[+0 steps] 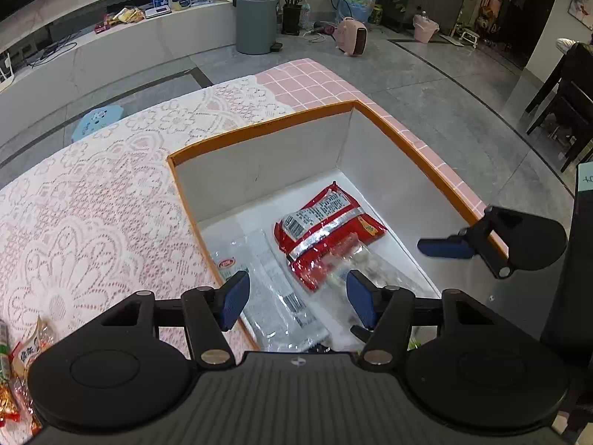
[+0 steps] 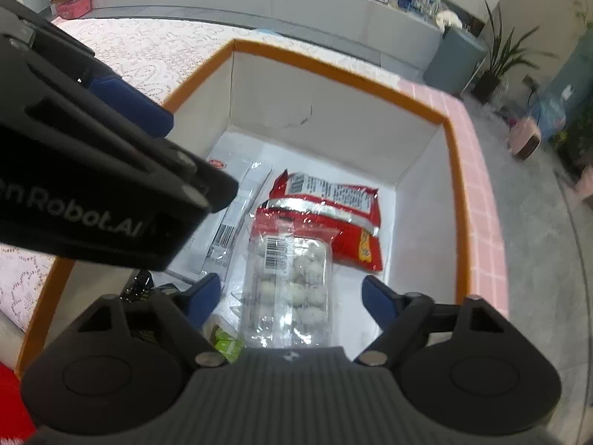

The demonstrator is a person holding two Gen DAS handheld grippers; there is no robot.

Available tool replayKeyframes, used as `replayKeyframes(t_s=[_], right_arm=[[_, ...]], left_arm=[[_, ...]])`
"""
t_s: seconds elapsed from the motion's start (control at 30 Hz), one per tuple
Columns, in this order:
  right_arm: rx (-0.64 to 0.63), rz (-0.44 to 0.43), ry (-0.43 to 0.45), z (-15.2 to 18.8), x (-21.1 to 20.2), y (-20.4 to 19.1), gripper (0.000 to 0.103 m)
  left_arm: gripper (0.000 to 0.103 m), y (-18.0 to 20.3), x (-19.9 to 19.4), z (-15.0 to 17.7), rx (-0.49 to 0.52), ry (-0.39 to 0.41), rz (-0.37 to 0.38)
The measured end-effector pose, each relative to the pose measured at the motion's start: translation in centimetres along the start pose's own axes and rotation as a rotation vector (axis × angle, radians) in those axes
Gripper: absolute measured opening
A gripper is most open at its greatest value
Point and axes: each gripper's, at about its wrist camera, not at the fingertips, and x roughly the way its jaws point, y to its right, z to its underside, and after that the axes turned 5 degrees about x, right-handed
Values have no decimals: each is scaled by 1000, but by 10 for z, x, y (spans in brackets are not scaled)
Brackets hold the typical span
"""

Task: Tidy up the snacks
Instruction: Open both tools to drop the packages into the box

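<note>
An orange-rimmed white box (image 1: 259, 126) (image 2: 333, 66) stands on the table. In it lie a red snack bag (image 1: 326, 222) (image 2: 333, 215), a clear and white packet (image 1: 274, 282) (image 2: 237, 207) and a clear bag of white round snacks (image 2: 292, 278) (image 1: 352, 259), which rests partly on the red bag. My left gripper (image 1: 296, 300) is open and empty above the box's near left edge. My right gripper (image 2: 292, 296) is open above the clear bag, its fingers on either side, not touching it. One right gripper finger (image 1: 444, 247) shows in the left wrist view.
Several loose snack packs (image 1: 15, 371) lie on the lace cloth (image 1: 92, 204) at the table's near left. A green packet (image 2: 228, 345) lies at the box's near end. The left gripper's body (image 2: 92, 170) hangs over the box's left side. Beyond the table are grey floor and a bin (image 1: 257, 18).
</note>
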Motion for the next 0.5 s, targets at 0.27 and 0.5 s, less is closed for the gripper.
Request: replayKeyframes(t_s=[0.27,0.5], right_arm=[[18,16,31,2,-19,-9,85],[57,58,161,1,-41,-33,85]], left_arm=[[71,-4,-32,13,0,37,0],[71,-28,-62,37,-74,94,-52]])
